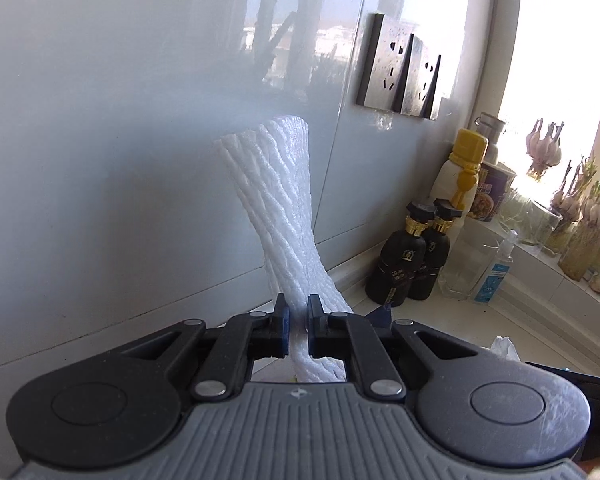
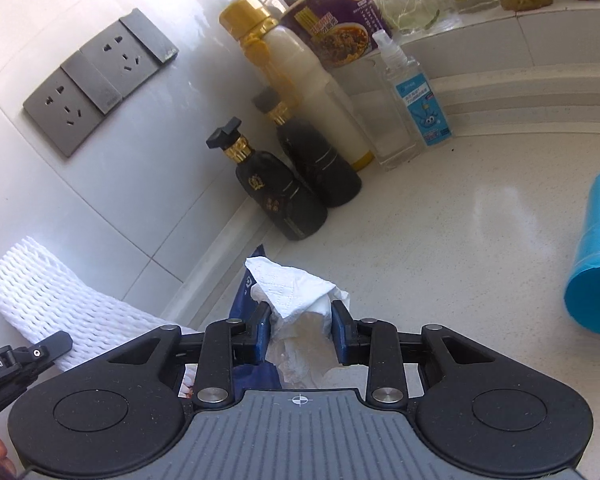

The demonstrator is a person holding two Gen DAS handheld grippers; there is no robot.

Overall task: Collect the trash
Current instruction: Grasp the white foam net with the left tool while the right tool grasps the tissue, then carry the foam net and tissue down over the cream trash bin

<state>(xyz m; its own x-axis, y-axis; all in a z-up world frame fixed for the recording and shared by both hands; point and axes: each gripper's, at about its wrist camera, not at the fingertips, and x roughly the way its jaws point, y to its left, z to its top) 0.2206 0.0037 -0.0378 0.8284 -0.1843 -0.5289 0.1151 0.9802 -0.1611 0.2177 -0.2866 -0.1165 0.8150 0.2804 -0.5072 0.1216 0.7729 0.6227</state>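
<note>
My left gripper [image 1: 298, 312] is shut on a white foam fruit net [image 1: 278, 196] and holds it up in front of the white tiled wall. The net also shows in the right wrist view [image 2: 40, 300], with part of the left gripper [image 2: 24, 356] at the left edge. My right gripper [image 2: 300, 316] is shut on a crumpled white tissue [image 2: 296, 292] just above the counter. A dark blue wrapper [image 2: 244, 292] lies under the tissue. The tissue also shows low right in the left wrist view [image 1: 504, 346].
Two black bottles [image 2: 296, 184], a cream bottle with a yellow cap [image 2: 312, 80], a glass jar [image 2: 384, 120], a spray bottle [image 2: 416, 96] and a noodle cup [image 2: 336, 20] stand in the corner. A blue cylinder [image 2: 596, 256] lies at the right. Wall sockets [image 2: 96, 76] are on the tiles.
</note>
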